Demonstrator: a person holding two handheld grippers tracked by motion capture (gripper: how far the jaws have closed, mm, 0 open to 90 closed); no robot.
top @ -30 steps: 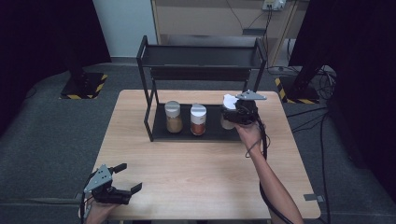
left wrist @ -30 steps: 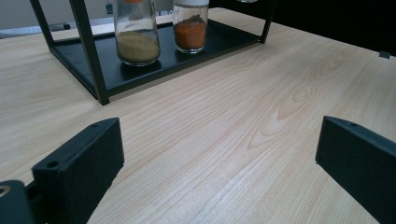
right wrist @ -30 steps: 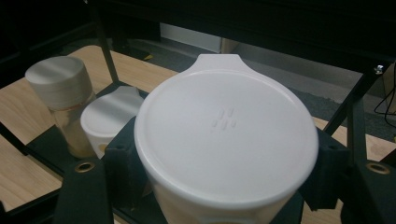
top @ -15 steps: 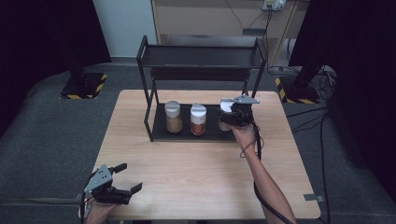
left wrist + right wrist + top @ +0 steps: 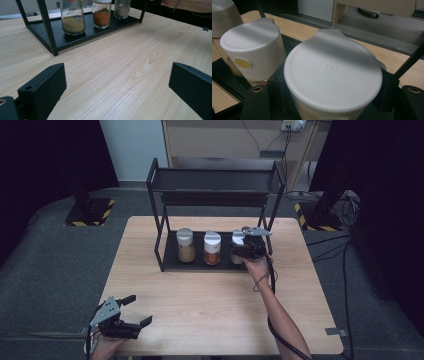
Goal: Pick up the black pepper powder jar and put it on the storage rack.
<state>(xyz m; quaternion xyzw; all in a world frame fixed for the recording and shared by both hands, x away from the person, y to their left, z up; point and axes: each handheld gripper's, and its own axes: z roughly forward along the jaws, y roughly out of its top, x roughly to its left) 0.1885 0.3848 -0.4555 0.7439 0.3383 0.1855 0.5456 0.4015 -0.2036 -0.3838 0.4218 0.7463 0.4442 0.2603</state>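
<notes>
Your right tongs (image 5: pixel 246 249) pinch the white-capped glass spice jar (image 5: pixel 333 75), placing it on the black metal rack's bottom tray (image 5: pixel 172 260); once seated, release. Left tongs (image 5: pixel 131 312) rest spread.

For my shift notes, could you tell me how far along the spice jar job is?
Two jars, yellow-brown and orange, stand on the rack's bottom shelf. The right tool grips a third, white-capped jar at the row's right end. Releasing it remains. The left tool rests open.

Left gripper (image 5: pixel 117 92) hovered w/ jaws wide apart over bare wooden table (image 5: pixel 120 65); beyond, black rack (image 5: pixel 75 41) held three spice jars: tan (image 5: pixel 73 21), orange (image 5: pixel 101 15), grey (image 5: pixel 122 9).
</notes>
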